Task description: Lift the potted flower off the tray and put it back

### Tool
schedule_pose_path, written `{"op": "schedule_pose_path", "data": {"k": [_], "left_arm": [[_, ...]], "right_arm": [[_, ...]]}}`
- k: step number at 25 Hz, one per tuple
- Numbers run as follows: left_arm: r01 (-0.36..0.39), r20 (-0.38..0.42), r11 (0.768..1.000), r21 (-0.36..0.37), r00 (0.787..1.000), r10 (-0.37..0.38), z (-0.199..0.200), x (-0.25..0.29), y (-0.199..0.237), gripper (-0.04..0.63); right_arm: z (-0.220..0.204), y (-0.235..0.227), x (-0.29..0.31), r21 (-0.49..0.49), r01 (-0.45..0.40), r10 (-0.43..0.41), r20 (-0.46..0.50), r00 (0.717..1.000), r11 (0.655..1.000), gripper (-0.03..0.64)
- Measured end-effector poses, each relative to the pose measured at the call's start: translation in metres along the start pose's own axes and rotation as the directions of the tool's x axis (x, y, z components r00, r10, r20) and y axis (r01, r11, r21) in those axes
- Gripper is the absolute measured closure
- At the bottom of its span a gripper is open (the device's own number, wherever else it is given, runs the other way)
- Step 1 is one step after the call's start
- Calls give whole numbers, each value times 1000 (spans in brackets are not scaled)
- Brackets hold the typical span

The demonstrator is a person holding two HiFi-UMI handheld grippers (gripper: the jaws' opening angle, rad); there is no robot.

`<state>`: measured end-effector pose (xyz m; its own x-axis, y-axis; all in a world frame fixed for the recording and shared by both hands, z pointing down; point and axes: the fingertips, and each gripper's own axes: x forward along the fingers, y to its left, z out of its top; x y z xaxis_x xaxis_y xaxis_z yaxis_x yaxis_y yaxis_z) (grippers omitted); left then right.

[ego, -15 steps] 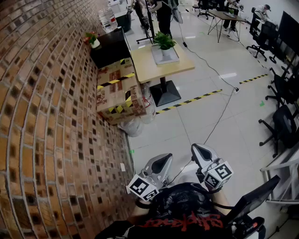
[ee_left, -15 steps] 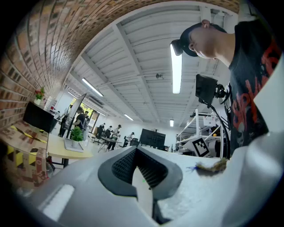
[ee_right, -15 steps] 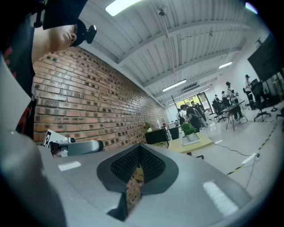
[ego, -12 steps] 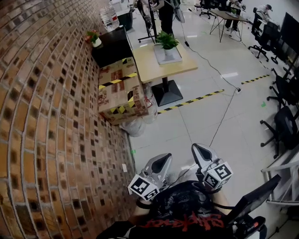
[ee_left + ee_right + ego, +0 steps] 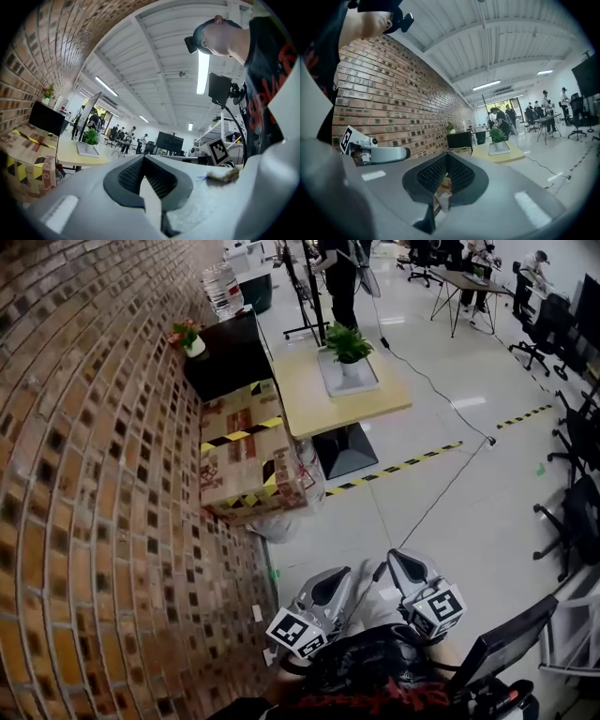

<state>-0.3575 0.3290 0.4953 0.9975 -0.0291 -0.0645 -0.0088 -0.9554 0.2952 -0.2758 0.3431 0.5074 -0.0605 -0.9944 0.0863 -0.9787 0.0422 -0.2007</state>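
Observation:
A green potted flower [image 5: 348,343] stands on a pale tray [image 5: 351,378] on a light wooden table [image 5: 330,401] far ahead across the floor. Both grippers are held close to the person's body, level and pointing toward that table. My left gripper [image 5: 339,576] is shut with nothing in it, and so is my right gripper [image 5: 396,559]. In the left gripper view the flower [image 5: 91,137] and tray [image 5: 87,149] show small beyond the closed left gripper [image 5: 143,158]. In the right gripper view the flower [image 5: 497,134] sits beyond the closed right gripper [image 5: 447,154].
A brick wall [image 5: 94,474] runs along the left. Against it stand a taped cardboard box [image 5: 248,460] and a black cabinet [image 5: 225,352] bearing a small flower pot [image 5: 190,337]. Black-yellow floor tape [image 5: 403,465] and a cable cross the floor. Office chairs [image 5: 581,512] line the right.
The table, box and flower have slid lower in the head view and look nearer. Both grippers keep the same closed pose by the body.

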Motion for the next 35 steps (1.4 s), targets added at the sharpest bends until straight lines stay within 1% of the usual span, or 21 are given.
{"op": "schedule_pose_path", "data": {"k": [2,6,9,11,13,16,18,20,23,25,27,28,29,31,32,33,35], "left_arm": [[-23,-4,1000,19,1000,23,9,23,26,594],[-59,-10,996,68,998,60,39,83,74,594],[-64,-24,994,92,998,66,58,132,104,594],[-43,-35,993,112,998,47,65,166,115,593],[-7,-31,991,136,999,12,73,198,120,594],[36,-22,987,158,999,-33,84,235,132,593],[38,-31,991,129,999,-34,84,251,146,594],[33,-55,996,89,998,-28,78,265,164,594],[26,-83,998,58,996,-21,72,289,200,594],[23,-82,999,35,996,-20,68,305,229,594],[31,-72,1000,4,997,-31,62,323,262,593],[38,-71,999,1,997,-38,61,333,280,594],[45,-80,999,18,996,-43,62,345,298,594],[65,-113,991,117,992,-51,65,370,333,594],[79,-124,983,165,990,-59,69,382,349,594],[94,-127,977,194,989,-70,76,392,364,594],[112,-111,972,207,990,-90,95,410,395,594]], "right_arm": [[5,-19,26,-6,-23,23,15,1000,1000,614],[28,-69,81,-5,-60,60,58,996,998,614],[48,-105,113,-50,-94,98,73,993,994,614],[57,-122,128,-88,-155,160,46,986,984,614],[67,-140,142,-90,-196,200,41,979,976,614],[81,-171,165,-95,-205,211,64,975,974,615],[92,-185,180,-78,-214,221,103,970,974,617],[97,-206,196,-24,-190,191,127,973,982,617],[92,-246,225,43,-132,126,115,985,990,617],[88,-270,247,52,-96,90,97,991,994,615],[86,-292,273,36,-63,60,80,995,997,614],[84,-304,289,22,-51,49,72,996,998,614],[83,-317,307,9,-42,42,65,997,999,614],[81,-343,346,-13,-29,30,59,998,999,613],[79,-356,367,-15,-24,25,56,998,1000,590],[77,-367,387,-7,-20,21,51,998,1000,539],[80,-386,424,11,-9,8,50,999,1000,497]]}}
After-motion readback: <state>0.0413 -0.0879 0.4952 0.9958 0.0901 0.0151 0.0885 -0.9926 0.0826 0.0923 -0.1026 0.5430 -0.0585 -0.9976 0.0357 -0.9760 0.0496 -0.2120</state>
